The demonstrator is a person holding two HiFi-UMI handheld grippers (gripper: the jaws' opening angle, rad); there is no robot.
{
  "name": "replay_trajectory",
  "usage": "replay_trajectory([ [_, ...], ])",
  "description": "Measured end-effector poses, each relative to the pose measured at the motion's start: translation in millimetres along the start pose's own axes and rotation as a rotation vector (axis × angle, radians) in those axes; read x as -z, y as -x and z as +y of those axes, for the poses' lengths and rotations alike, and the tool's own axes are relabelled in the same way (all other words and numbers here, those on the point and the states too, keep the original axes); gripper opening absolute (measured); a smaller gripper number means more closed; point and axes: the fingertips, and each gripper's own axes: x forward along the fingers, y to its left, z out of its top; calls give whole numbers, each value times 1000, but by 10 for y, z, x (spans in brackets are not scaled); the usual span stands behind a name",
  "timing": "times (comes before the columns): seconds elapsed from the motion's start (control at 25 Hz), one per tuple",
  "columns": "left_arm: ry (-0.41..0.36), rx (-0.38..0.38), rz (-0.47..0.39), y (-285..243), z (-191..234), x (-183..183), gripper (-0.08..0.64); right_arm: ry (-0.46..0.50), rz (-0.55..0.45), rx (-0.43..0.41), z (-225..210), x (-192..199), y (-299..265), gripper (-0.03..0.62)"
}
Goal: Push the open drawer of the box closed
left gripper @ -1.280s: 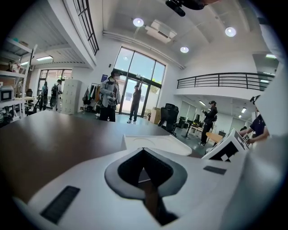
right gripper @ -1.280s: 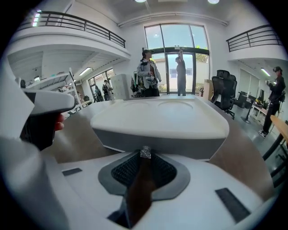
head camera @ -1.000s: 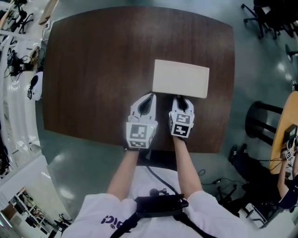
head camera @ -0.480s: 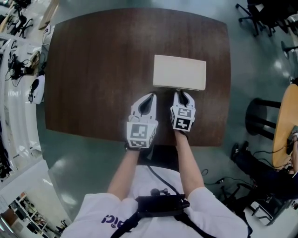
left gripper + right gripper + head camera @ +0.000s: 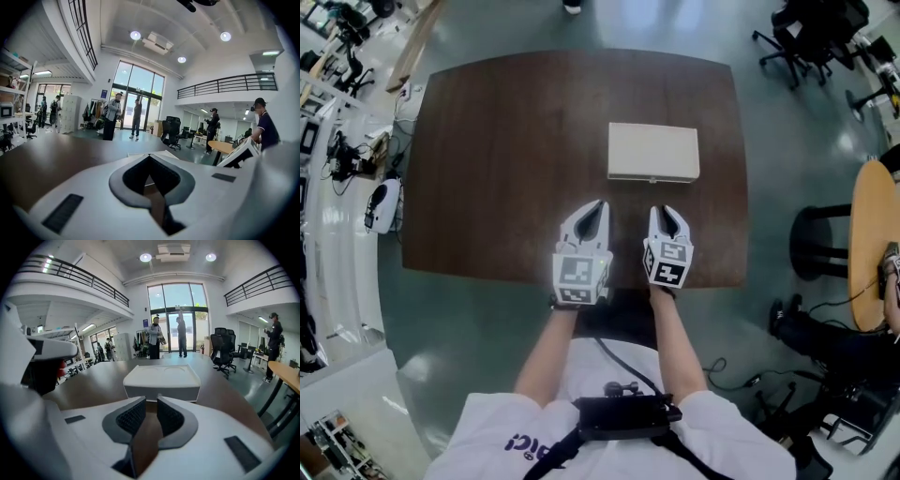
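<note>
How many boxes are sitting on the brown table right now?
1. The white box sits right of the table's middle, ahead of the right gripper, not touching it; nothing seems hidden.

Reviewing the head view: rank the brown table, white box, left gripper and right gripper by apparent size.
1. dark brown wooden table
2. white rectangular box and left gripper look alike; the gripper is nearer the camera, so no ranking
3. right gripper, slightly smaller

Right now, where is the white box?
In the head view the box sits on the brown table, right of centre, beyond the right tongs, untouched.
</note>
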Motion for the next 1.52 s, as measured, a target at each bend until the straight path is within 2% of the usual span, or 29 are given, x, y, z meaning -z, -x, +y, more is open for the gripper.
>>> replay_trajectory([
  [0.2, -25, -8, -60, 258, -72, -377, -5, 10, -116, -8, 158, -443, 513, 78],
  [0.48, -75, 2, -180, 569, -248, -1030, -5, 36, -339, -2, 325, -1308, 1202, 78],
  [0.68, -102, 13, -248, 852, -381, -1357, -5, 71, -440, -18, 535, -1728, 1625, 78],
  [0.72, -109, 19, -260, 886, -416, -1402, -5, 81, -459, -13, 562, -1784, 1690, 67],
  [0.76, -114, 26, -272, 919, -446, -1444, -5, 93, -480, -6, 595, -1837, 1752, 5],
  [0.8, -119, 32, -283, 950, -467, -1481, -5, 107, -498, -3, 638, -1884, 1805, 5],
  [1.04, -141, 47, -316, 1059, -568, -1654, -5, 149, -542, -20, 839, -2077, 1964, 5],
  [1.52, -158, 49, -342, 1122, -592, -1812, -5, 168, -582, -31, 938, -2255, 2109, 5],
])
